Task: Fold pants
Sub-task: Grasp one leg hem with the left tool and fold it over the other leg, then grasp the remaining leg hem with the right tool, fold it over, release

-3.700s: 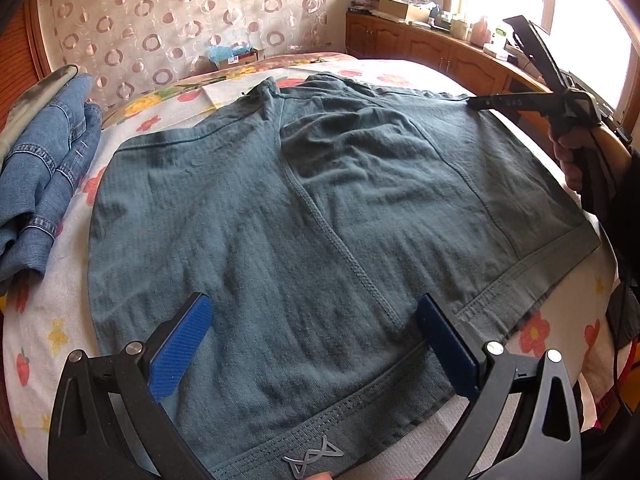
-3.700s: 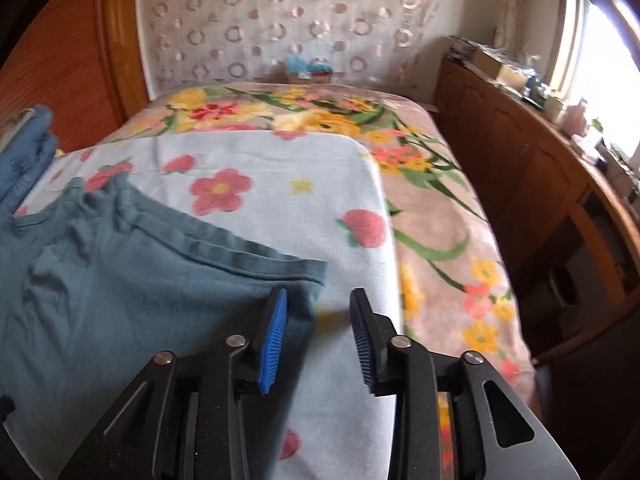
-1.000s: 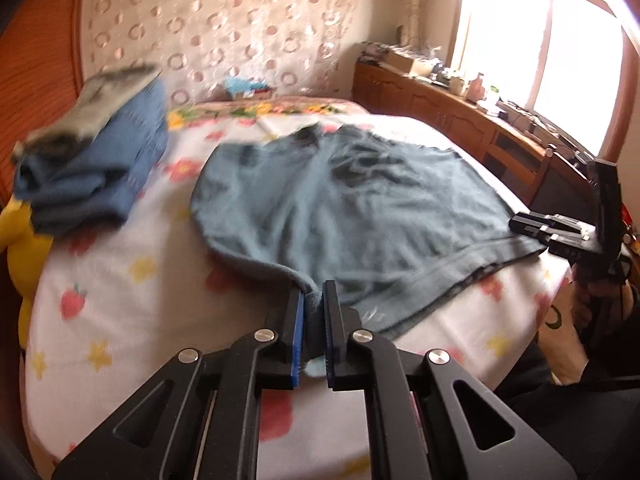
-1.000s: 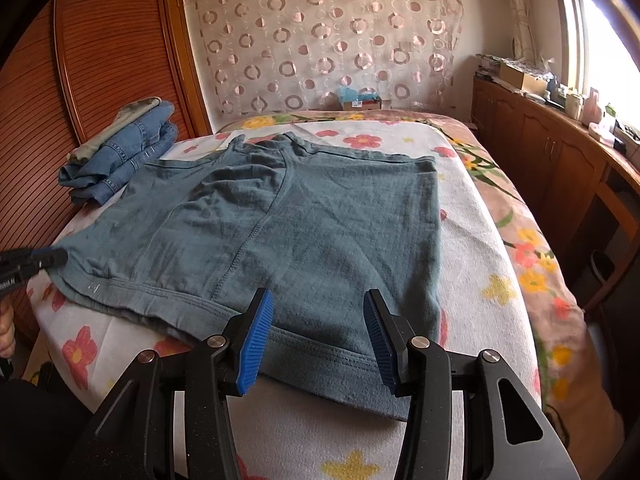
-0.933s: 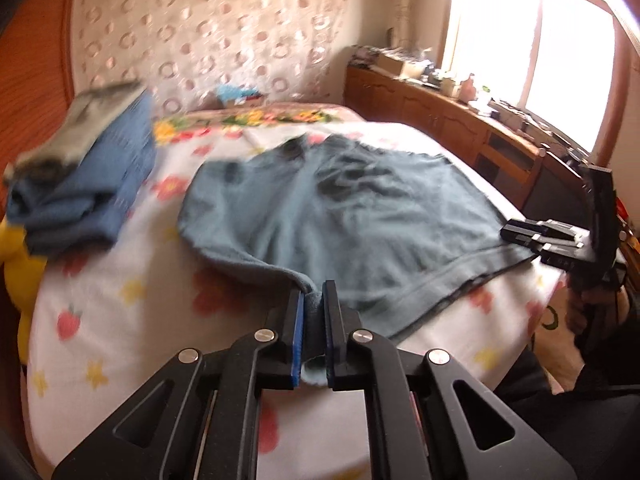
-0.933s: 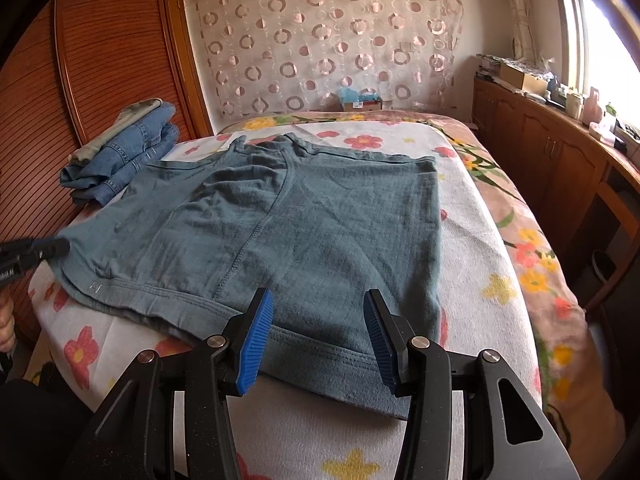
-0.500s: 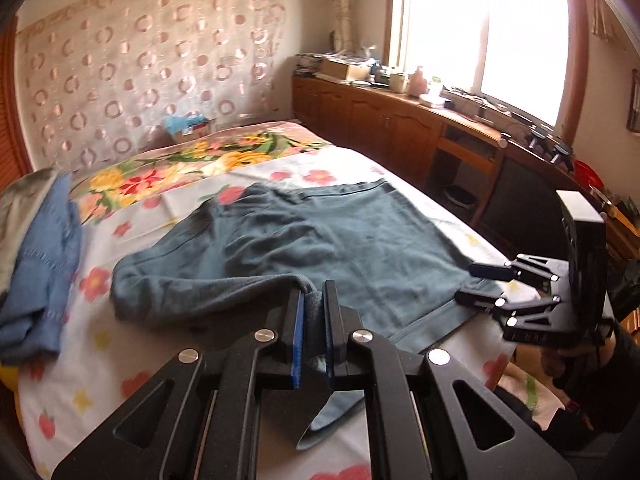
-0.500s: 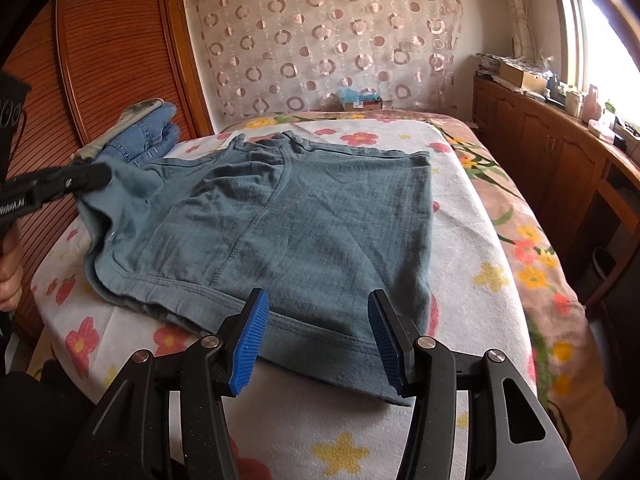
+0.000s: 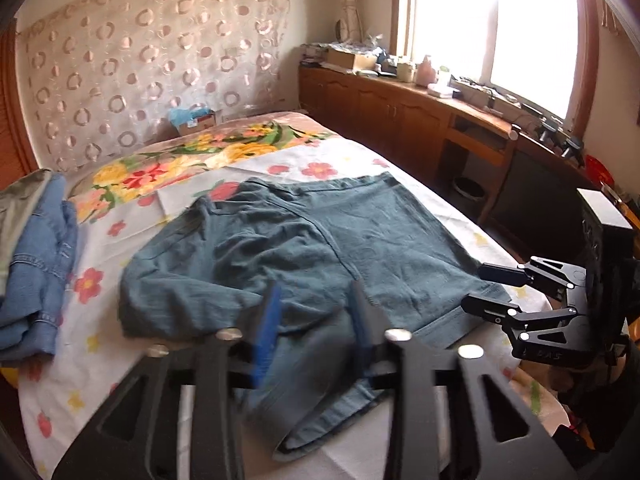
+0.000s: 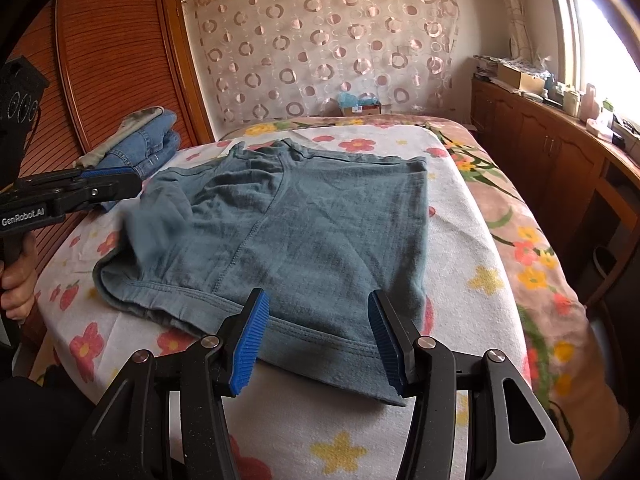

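Note:
Teal-grey pants (image 9: 360, 240) lie flat on the flowered bed sheet (image 9: 96, 344), and their left side is lifted and folded partway over the middle. My left gripper (image 9: 316, 312) hovers above that folded flap, its jaws opening. The blurred cloth sags loose between the blue pads (image 9: 268, 320), which no longer press it. In the right wrist view the left gripper (image 10: 112, 184) sits at the left, above the dropping flap (image 10: 156, 224). My right gripper (image 10: 316, 332) stands open just over the near hem of the pants (image 10: 320, 232), holding nothing. It also shows in the left wrist view (image 9: 492, 288).
A stack of folded blue jeans (image 10: 148, 144) lies at the bed's left side by a wooden wardrobe (image 10: 120, 60). Wooden cabinets (image 10: 552, 152) under the window run along the right. A person's hand (image 10: 16, 280) grips the left tool's handle. A small box (image 10: 358, 106) sits at the bed head.
The left gripper, shut on the pants' left corner, carried it up and across toward the right, then opened. The flap is now slipping free. The right gripper stayed put.

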`<state>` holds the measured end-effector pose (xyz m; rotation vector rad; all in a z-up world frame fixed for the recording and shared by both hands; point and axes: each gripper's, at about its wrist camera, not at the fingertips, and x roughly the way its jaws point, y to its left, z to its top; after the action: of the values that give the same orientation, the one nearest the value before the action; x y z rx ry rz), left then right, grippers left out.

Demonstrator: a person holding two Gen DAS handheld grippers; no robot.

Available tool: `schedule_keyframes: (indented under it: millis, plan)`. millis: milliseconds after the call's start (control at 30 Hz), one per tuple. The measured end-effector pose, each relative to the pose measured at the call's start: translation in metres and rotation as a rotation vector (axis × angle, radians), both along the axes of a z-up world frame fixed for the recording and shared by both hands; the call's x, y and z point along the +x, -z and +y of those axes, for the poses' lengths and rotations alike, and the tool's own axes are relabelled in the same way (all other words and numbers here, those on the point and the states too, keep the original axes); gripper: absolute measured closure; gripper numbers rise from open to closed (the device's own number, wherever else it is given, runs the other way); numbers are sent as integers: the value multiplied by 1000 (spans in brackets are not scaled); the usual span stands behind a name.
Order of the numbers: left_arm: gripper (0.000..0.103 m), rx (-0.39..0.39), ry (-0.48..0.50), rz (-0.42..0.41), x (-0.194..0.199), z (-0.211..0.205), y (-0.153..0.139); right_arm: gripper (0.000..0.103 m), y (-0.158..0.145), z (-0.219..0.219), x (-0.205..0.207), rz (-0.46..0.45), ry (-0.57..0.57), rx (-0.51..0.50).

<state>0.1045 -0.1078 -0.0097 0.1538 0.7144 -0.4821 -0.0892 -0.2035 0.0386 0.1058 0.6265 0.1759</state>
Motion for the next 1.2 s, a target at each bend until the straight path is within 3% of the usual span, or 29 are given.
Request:
schedule_keyframes:
  millis: [67,100,133,533,800,967,1200]
  plan:
    - [43,-4,-7,-10,-3,6,-2,50,1,1,1,1,-5,3]
    - [27,-1,-16,-17,-4,9,-2,50,1,3,3,2,-9,3]
    - [20,0,-26,-28,-6,13,-2,50,1,5,4,2,-14,3]
    - [20,31,-116,34,-8,49,40,50,1,42,27,-23,-135,15]
    - [20,28,-141,67,-11,60,57,64,13,64,50,13,-212,33]
    - [20,25,-146,79,-12,62,62,67,18,71,58,42,-227,43]
    - [20,26,-148,78,-12,61,63,81,22,79,66,65,-227,28]
